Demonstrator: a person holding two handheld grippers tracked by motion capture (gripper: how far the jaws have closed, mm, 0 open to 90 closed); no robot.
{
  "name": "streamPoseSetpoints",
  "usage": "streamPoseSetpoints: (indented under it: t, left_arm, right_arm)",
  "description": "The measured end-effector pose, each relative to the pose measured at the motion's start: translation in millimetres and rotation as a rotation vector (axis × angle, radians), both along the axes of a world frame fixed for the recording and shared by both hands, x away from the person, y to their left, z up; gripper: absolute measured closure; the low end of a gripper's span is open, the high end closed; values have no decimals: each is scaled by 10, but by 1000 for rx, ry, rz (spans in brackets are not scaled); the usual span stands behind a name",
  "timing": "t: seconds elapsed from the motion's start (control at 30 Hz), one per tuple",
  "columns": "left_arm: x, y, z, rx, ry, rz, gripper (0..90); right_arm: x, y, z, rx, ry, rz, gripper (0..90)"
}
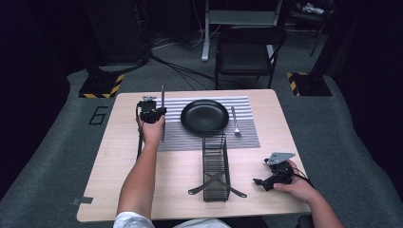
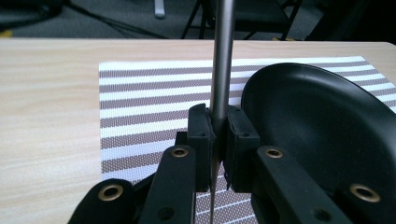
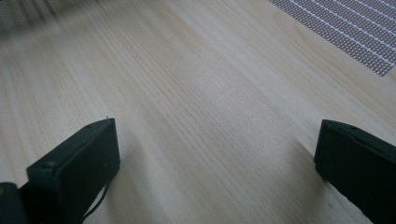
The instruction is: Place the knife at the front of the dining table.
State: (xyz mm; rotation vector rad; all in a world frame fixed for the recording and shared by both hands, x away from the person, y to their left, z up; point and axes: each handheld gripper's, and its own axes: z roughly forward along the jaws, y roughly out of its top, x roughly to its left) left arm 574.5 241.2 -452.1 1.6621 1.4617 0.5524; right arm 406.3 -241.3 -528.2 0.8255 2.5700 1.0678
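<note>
The knife (image 2: pixel 222 60) is standing clamped between the pads of the left gripper (image 2: pixel 219 135), which is grasping it over the striped placemat (image 2: pixel 149 93), just left of the black plate (image 1: pixel 205 116). A fork (image 1: pixel 235 121) is lying just right of that plate, and a wire basket (image 1: pixel 215 166) is sitting near its front edge. The right gripper (image 3: pixel 215 154) is resting with jaws spread wide on the wooden table (image 3: pixel 187 93), well right of the plate.

1. a lab or test room, staged rather than lived in.
2. grey carpet floor (image 1: pixel 332 123) with black stand bases marked by yellow-and-black hazard tape (image 1: pixel 102 88).
3. loose cables (image 1: pixel 176 66) trail across the floor.
4. a folding chair (image 1: pixel 247 52) faces a lone wooden table (image 1: pixel 119 190); dark surroundings.
</note>
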Motion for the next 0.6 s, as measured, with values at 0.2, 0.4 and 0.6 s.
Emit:
streamPoseSetpoints:
  t: [0.2,0.4,0.6]
  left_arm:
    - [125,-49,-103,-6,38,15,827]
    - [190,-81,-226,-1,69,36,827]
    - [212,-91,-263,7,63,83,827]
  right_arm:
    - [1,0,0,0,0,0,0]
    - [1,0,0,0,0,0,0]
    - [0,-1,0,0,0,1,0]
